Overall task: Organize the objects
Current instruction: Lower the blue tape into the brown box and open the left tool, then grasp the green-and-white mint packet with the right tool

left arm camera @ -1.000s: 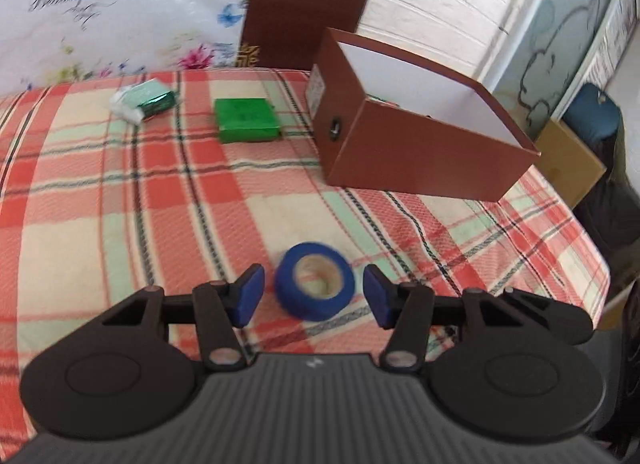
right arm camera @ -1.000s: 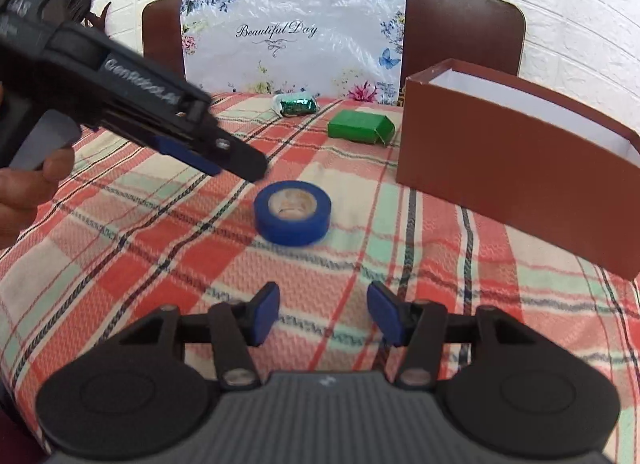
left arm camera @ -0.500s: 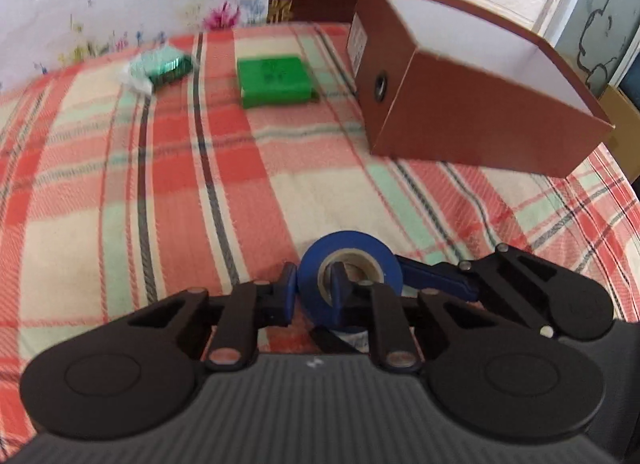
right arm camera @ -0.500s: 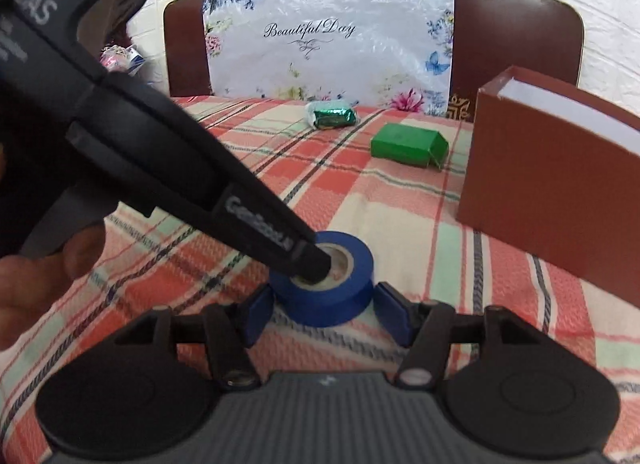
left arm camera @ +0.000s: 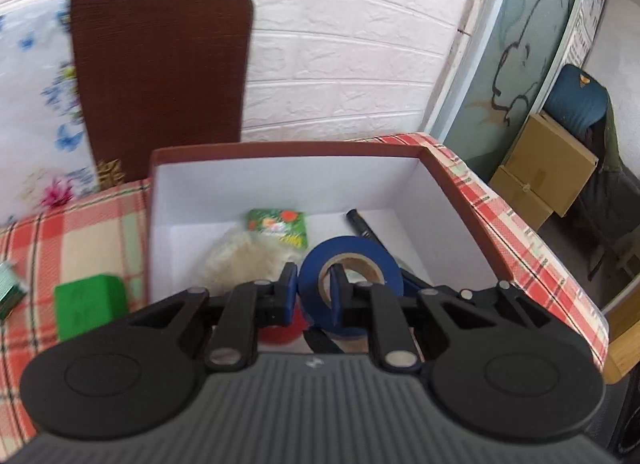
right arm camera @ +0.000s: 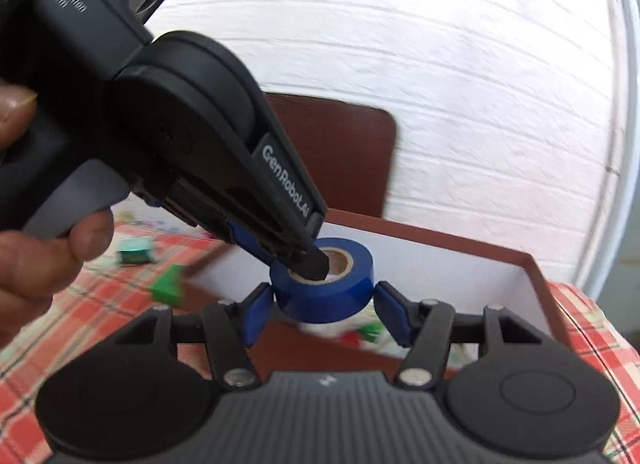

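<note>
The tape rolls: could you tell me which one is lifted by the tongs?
The blue tape roll, pinched through its core above the box; the red roll lies inside.

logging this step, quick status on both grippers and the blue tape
Left gripper shut on blue tape, pinching its wall. Right gripper flanks the roll, pads at its sides. Tape held over open brown box; nothing blocks the drop.

Looks like somebody's home, a dining corner probably. The table (left arm camera: 516, 223) has a red plaid tablecloth (left arm camera: 80, 223), with a dark wooden chair back (left arm camera: 160, 83) pushed up behind it. White brick-pattern wall (left arm camera: 340, 63), a frosted glass door with a cartoon drawing (left arm camera: 520, 63), and cardboard boxes (left arm camera: 548, 171) stacked by a blue seat (left arm camera: 576, 99) in the corner.
</note>
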{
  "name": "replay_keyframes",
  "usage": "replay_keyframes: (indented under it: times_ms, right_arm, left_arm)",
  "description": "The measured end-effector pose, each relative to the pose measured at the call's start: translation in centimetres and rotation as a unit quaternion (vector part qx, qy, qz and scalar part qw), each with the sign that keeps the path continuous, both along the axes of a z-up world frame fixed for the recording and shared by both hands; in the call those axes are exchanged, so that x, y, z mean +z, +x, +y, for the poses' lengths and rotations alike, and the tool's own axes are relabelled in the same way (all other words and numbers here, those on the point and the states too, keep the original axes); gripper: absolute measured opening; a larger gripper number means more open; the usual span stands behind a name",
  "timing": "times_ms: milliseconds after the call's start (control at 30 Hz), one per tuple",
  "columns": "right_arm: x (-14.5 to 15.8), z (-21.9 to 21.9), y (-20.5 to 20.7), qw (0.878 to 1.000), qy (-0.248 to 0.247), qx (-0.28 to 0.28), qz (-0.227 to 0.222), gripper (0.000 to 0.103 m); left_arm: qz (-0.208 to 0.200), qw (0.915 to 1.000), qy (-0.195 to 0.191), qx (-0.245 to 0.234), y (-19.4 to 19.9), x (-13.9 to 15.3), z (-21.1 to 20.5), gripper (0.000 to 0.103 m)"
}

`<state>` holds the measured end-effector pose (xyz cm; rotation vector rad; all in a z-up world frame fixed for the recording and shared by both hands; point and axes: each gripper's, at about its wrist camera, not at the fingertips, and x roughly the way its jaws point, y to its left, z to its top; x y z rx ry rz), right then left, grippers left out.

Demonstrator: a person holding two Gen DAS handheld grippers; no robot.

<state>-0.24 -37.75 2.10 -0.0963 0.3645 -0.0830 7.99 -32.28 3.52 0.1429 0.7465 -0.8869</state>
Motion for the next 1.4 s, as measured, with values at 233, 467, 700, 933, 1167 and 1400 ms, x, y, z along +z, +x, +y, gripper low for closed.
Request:
replay_keyframes:
  times_ms: [233,467,700,933,1167,1400]
  right_arm:
    - [-0.8,-5.3,3.2,0.999,0.002,-0.041,0.025,0.057]
    - [-2.1,-8.0,2.9,0.995,0.037,-0.091,0.035,0.056]
    - [-1.3,-5.3,0.2,0.994,0.054,-0.092,0.012,0.056]
    - [0.7,-3.5,-2.1,0.991,0.091,-0.099,-0.019,0.056]
    - [2.0,-2.5,-4.1,0.988,0.102,-0.116,-0.025,0.056]
    - [2.8,1.5,-3.6,0.993,0.097,-0.072,-0.018,0.056]
  left_arm:
    - [0.006,0.9999,0.011,-0.008,1.3,-1.1,-6.2,0.019]
    - [-0.064,0.9963,0.055,0.013,-0.5,-1.4,-7.3,0.023]
    - [-0.107,0.9913,0.063,0.044,-2.1,0.4,-2.3,0.024]
    - [-0.109,0.9885,0.069,0.079,-3.3,0.8,2.7,0.024]
    - [-0.111,0.9859,0.065,0.107,-3.5,0.9,7.0,0.024]
    - [-0.108,0.9821,0.06,0.142,-2.9,0.1,11.9,0.025]
